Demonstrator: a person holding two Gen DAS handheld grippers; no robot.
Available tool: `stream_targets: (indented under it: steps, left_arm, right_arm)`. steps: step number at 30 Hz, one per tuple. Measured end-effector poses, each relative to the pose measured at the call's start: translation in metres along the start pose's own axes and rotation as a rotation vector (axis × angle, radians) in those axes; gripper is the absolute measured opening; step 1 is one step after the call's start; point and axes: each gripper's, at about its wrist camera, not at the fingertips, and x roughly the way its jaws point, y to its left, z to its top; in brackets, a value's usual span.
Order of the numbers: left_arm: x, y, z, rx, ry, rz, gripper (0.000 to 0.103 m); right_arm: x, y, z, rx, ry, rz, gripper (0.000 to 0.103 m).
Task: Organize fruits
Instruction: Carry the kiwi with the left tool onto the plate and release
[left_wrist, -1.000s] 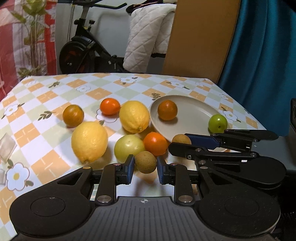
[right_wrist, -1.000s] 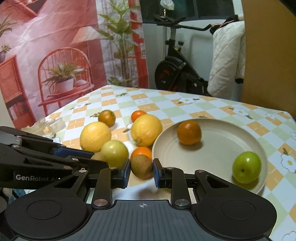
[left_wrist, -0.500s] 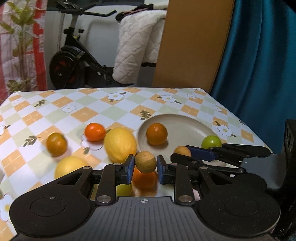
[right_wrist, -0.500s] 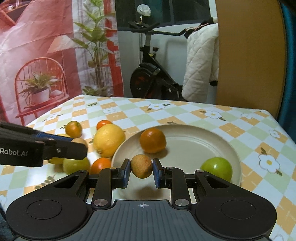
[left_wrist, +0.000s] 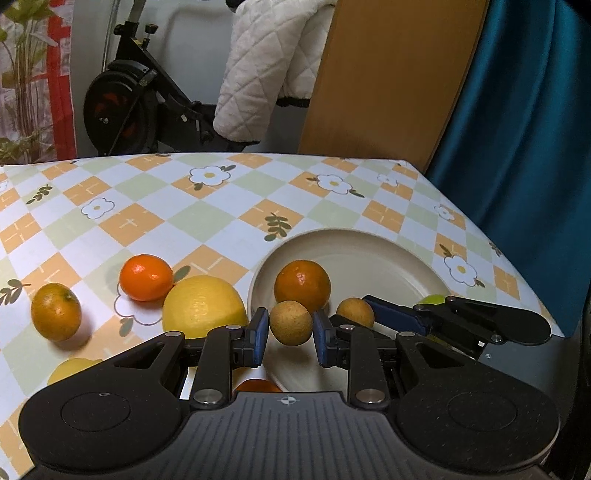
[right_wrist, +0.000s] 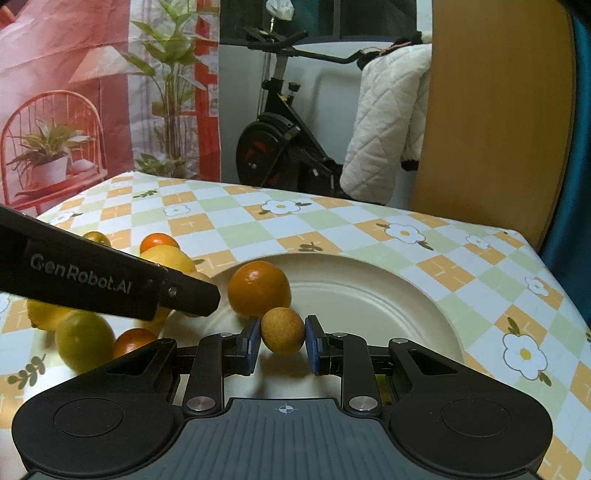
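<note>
Carrying one small brown fruit in each gripper, you are at the plate (right_wrist: 388, 295). Left gripper (left_wrist: 290, 334) is clamped on its brown fruit (left_wrist: 290, 322), hanging over the plate's near rim. Right gripper (right_wrist: 281, 341) pinches the other brown fruit (right_wrist: 283, 330) above the plate floor, just in front of the orange (right_wrist: 258, 288).

Risks from here:
- Round fruit, shallow plate: let go from any height and it will likely roll, maybe off the rim. Lower first.
- The two grippers are close together; the left one crosses the right wrist view. Releasing both at once invites a knock.
- Your right fruit sits near the orange; a nudge could send that rolling.
- Lemon (left_wrist: 204, 306) lies beside the rim; the left gripper could clip it.
</note>
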Motion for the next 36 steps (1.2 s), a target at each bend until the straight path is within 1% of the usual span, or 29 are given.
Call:
stream_targets:
  steps: [10,15,20,24,26,32,36]
  left_arm:
    - [0.016,-0.001,0.004,0.007,0.038,0.017,0.027]
    - [0.019,0.0,0.007,-0.003,0.046,0.027,0.027]
    - [0.02,-0.003,0.009,0.007,0.049,0.027,0.028]
    - [0.02,-0.003,0.009,0.011,0.054,0.025,0.028]
    - [0.018,-0.002,0.011,0.013,0.047,0.025,0.028]
    - [0.0,-0.003,0.019,0.02,0.002,0.028,0.028]
    - [-0.02,-0.002,0.022,0.025,-0.038,0.03,0.028]
  right_arm:
    - [0.007,0.002,0.002,-0.024,0.004,-0.002,0.023]
    - [0.011,0.005,0.003,-0.042,0.018,0.008,0.023]
    - [0.014,0.007,0.003,-0.051,0.032,0.014,0.023]
    - [0.014,0.008,0.004,-0.053,0.04,0.019,0.026]
    - [0.012,0.008,0.004,-0.047,0.038,0.018,0.03]
    - [-0.002,0.003,0.006,-0.007,0.017,0.032,0.034]
    - [-0.018,0.001,0.006,0.021,-0.001,0.049,0.035]
